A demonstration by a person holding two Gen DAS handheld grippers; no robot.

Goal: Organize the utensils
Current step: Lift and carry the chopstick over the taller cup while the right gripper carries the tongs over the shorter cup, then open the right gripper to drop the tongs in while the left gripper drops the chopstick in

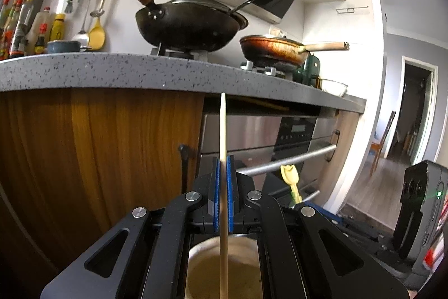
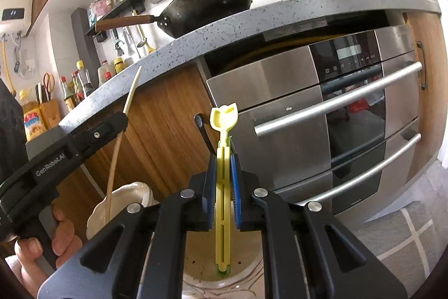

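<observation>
Two grippers (image 1: 223,187) (image 2: 223,181) clamp chopstick (image 1: 222,131) and yellow utensil (image 2: 224,136).

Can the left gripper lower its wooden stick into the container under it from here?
Probably yes. The left gripper is shut on the wooden stick, which stands upright with its lower end already over the open mouth of the container. Nothing visible lies between them; the container's depth cannot be told.

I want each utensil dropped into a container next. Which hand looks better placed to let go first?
Right, probably. The right tool holds the yellow utensil with its lower end already inside the bowl. The left tool grips the wooden stick over its cup.
</observation>
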